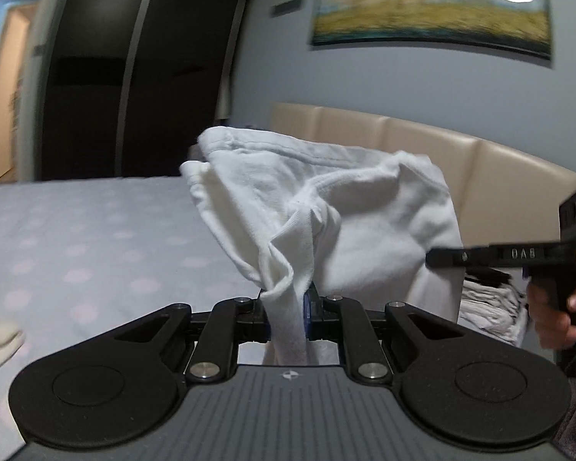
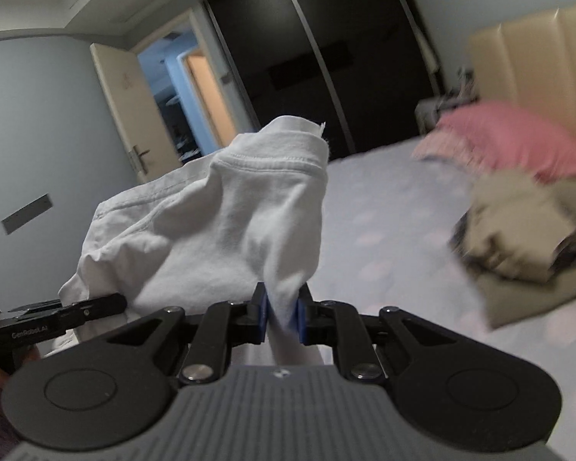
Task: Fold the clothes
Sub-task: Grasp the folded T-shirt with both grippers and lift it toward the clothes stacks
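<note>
Your left gripper (image 1: 286, 317) is pinched tight on a bunched strip of the white garment (image 1: 326, 223), which rises from the jaws and fills the centre of the left wrist view, clear of the bed (image 1: 96, 238). Your right gripper (image 2: 282, 317) is likewise clamped on a fold of the same white garment (image 2: 219, 230), the blue pads (image 2: 262, 315) pressing the cloth from both sides; the fabric billows up toward the middle of that frame with a stitched hem across its top.

In the left wrist view the right gripper (image 1: 445, 257) reaches in from the right edge, and your hand (image 1: 556, 307) grips its handle at lower right. In the right wrist view the left gripper (image 2: 96, 305) enters at lower left, touching the cloth.

The bed is covered in a pale sheet with faint round dots. Its padded beige headboard (image 1: 480, 169) runs across the right half of the left view, under a wide landscape painting (image 1: 430, 15) on the grey-blue wall (image 1: 403, 77). A dark sliding wardrobe (image 1: 134, 77) fills the upper left. A stack of folded pale laundry (image 1: 491, 307) sits at the right, just below the right gripper.

In the right view a pink pillow (image 2: 510, 138) lies at upper right against the headboard, with a blurred beige folded pile (image 2: 518, 230) beneath it on the sheet. An open door (image 2: 134, 115) stands at centre left beside the wardrobe.
</note>
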### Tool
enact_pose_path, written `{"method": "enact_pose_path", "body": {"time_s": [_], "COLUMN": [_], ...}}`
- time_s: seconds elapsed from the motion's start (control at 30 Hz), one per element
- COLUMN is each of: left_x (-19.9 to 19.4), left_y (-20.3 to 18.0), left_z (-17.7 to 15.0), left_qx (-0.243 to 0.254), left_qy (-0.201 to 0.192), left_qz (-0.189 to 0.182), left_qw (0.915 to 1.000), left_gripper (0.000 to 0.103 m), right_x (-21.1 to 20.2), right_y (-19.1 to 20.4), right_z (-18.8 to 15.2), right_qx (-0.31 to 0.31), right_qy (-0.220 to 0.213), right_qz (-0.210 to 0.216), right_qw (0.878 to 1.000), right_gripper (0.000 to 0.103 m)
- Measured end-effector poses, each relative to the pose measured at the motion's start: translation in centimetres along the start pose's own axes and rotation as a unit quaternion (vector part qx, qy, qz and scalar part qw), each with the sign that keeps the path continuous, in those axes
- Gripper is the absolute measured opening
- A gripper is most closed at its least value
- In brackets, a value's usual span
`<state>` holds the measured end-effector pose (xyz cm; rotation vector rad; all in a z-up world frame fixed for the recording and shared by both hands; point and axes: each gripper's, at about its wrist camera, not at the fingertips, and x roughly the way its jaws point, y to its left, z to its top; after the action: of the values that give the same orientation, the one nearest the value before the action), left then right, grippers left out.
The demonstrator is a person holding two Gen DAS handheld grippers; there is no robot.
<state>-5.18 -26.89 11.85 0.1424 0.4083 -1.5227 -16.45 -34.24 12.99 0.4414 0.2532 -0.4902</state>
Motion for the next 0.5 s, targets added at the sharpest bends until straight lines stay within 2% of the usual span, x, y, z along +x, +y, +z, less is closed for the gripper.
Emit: {"method": "enact_pose_path", "body": {"time_s": [0.07, 0.27, 0.33, 0.5], "left_x": [-1.1, 0.2, 0.3, 2.1], "left_y": [1.2, 0.1, 1.1, 0.2], "left_z": [0.5, 1.2, 1.8, 2.1], "left_qx": [0.013, 0.029, 0.032, 0.05], "left_qy": [0.001, 0.012, 0.021, 0.048], "left_qz": [-0.019, -0.09, -0.118, -0.184], "left_qw": [0.9997, 0.9955, 0.9922, 0.9805], "left_gripper": [0.012, 0.012, 0.012, 0.012], "right_x": [-1.7, -6.8, -8.8, -13.4], "right_y": [-1.1, -5.3, -7.2, -11.6], "right_z": [1.2, 3.3, 3.7, 4.3], "right_qx": [-0.011, -0.031, -0.031, -0.021], "right_qy": [-0.015, -0.041, -0.045, -0.044], "right_qz": [-0.018, -0.075, -0.096, -0.156], "right_qw": [1.0, 0.996, 0.994, 0.987], "right_gripper": [0.016, 0.016, 0.016, 0.016]}}
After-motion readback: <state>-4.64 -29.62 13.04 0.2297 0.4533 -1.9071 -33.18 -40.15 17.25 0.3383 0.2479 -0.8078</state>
